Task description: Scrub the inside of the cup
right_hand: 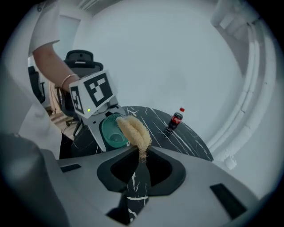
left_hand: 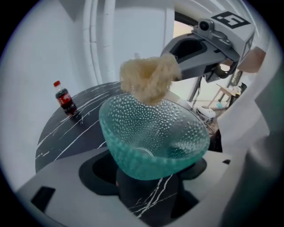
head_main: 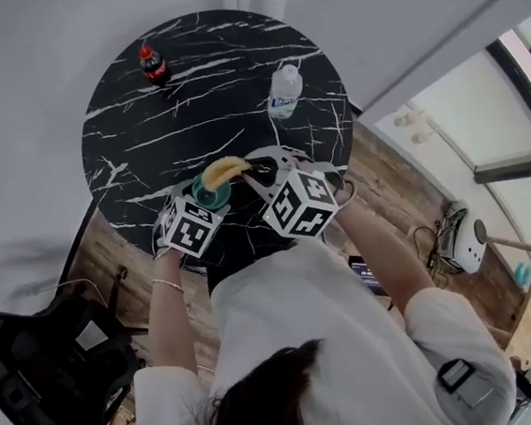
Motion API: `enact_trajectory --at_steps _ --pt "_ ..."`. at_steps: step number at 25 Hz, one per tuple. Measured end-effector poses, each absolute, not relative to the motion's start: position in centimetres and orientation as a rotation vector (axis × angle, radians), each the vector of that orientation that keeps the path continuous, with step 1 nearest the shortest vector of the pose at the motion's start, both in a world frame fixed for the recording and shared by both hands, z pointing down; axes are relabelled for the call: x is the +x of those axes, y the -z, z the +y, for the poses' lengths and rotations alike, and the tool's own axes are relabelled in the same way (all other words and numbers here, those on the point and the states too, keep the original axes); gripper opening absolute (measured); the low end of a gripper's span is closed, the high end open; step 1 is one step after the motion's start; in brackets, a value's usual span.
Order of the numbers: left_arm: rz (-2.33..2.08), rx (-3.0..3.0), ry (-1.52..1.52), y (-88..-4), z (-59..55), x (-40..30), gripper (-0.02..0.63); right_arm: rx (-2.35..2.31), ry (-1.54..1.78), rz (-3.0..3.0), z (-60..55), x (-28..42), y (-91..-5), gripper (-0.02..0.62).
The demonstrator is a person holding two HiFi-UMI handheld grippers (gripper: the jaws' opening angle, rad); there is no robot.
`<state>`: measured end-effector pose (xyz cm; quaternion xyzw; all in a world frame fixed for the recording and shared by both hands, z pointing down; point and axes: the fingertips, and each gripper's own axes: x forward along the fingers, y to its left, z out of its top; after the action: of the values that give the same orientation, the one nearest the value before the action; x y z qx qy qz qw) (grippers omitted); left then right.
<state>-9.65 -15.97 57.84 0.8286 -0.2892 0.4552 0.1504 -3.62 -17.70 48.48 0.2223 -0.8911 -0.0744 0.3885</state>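
Left tongs (left_hand: pixel 148 175) grasp the teal dimpled cup (left_hand: pixel 153 137), mid-frame in the head view, above the bench's (head_main: pixel 143 125) lower edge. Right tongs (right_hand: pixel 141 154) clench a loofah sponge (right_hand: pixel 133 131) at the cup's rim.

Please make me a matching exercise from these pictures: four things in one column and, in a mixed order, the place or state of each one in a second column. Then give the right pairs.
Things:
1. teal cup
2. loofah sponge
3. cola bottle
4. clear bottle

Places or states:
A. on the table, red cap
B. pinched in the right gripper
C. on the table, white cap
D. held in the left gripper

Pairs: 1-D, 2-B, 3-A, 4-C.
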Motion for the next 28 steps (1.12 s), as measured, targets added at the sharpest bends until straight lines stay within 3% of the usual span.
enact_trajectory --at_steps 12,28 --pt "-0.470 2.354 -1.564 -56.8 -14.6 -9.3 0.360 0.239 0.830 -1.967 -15.9 -7.6 -48.6 0.067" --pt "-0.567 2.290 -1.606 -56.9 -15.6 -9.2 0.359 0.364 0.703 -2.037 -17.7 -8.8 -48.8 0.067"
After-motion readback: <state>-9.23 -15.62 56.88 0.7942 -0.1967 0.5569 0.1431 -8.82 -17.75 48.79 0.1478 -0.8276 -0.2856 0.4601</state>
